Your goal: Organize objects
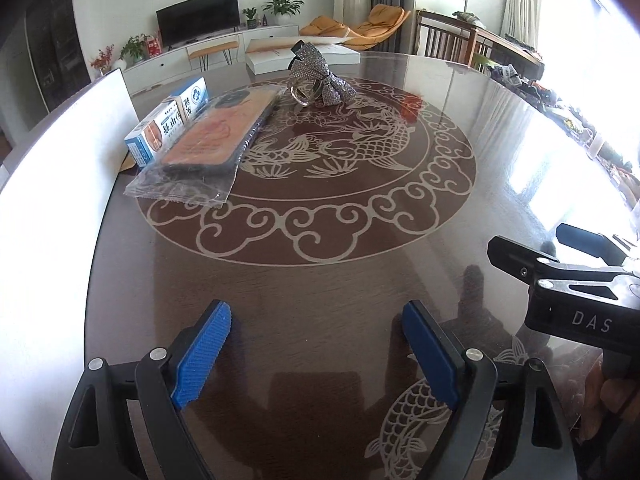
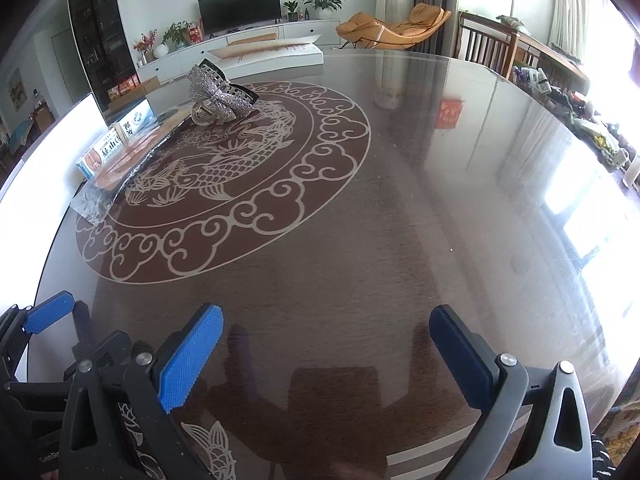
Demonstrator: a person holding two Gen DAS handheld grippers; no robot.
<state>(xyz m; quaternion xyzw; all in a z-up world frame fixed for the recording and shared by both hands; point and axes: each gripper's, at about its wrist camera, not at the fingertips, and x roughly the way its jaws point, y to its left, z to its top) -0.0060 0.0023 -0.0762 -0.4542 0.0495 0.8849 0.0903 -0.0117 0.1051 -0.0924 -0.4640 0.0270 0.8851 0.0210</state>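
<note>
A sparkly grey bow hair clip (image 1: 320,76) sits at the far middle of the round dark table (image 1: 320,280). An orange item in a clear plastic bag (image 1: 204,140) lies left of it, beside a blue and white box (image 1: 168,124). My left gripper (image 1: 316,340) is open and empty, low over the table's near part. My right gripper (image 2: 324,348) is open and empty too; it shows at the right edge of the left wrist view (image 1: 560,252). In the right wrist view the bow clip (image 2: 218,96), the bag (image 2: 120,172) and the box (image 2: 112,148) lie far left.
A white board (image 1: 60,200) stands along the table's left edge. White flat boxes (image 1: 304,54) lie at the far edge. Wooden chairs (image 1: 452,36) and a cluttered side table (image 1: 560,96) stand to the right. The table carries a fish pattern (image 1: 320,160).
</note>
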